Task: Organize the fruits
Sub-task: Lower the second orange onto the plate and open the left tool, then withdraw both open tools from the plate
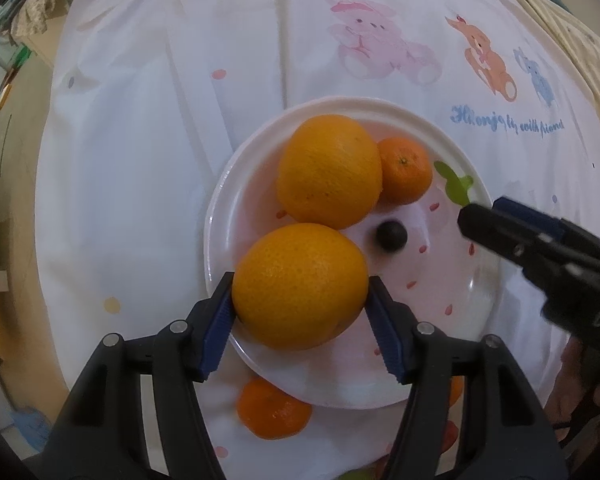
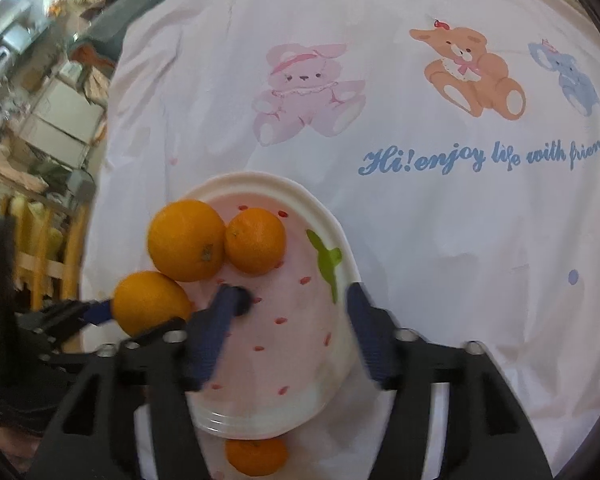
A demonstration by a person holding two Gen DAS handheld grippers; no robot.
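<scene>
My left gripper (image 1: 300,292) points straight down and is shut on a large orange (image 1: 300,284), its blue pads pressing both sides just above the near part of a white plate (image 1: 220,216). On the plate lie a second large orange (image 1: 328,172), a small mandarin (image 1: 406,170) and a small dark berry (image 1: 391,236). My right gripper (image 2: 292,312) is open over the plate (image 2: 260,178), with only plate between its fingers. The berry (image 2: 242,300) lies at its left fingertip. In the right wrist view the held orange (image 2: 152,304) sits at the left, in the left gripper (image 2: 80,312).
A white cloth (image 2: 420,220) printed with bears and blue lettering covers the table. A loose mandarin (image 1: 274,412) lies on the cloth just under the plate's near rim, and shows as the mandarin (image 2: 256,456) in the right wrist view. Room clutter stands beyond the left table edge.
</scene>
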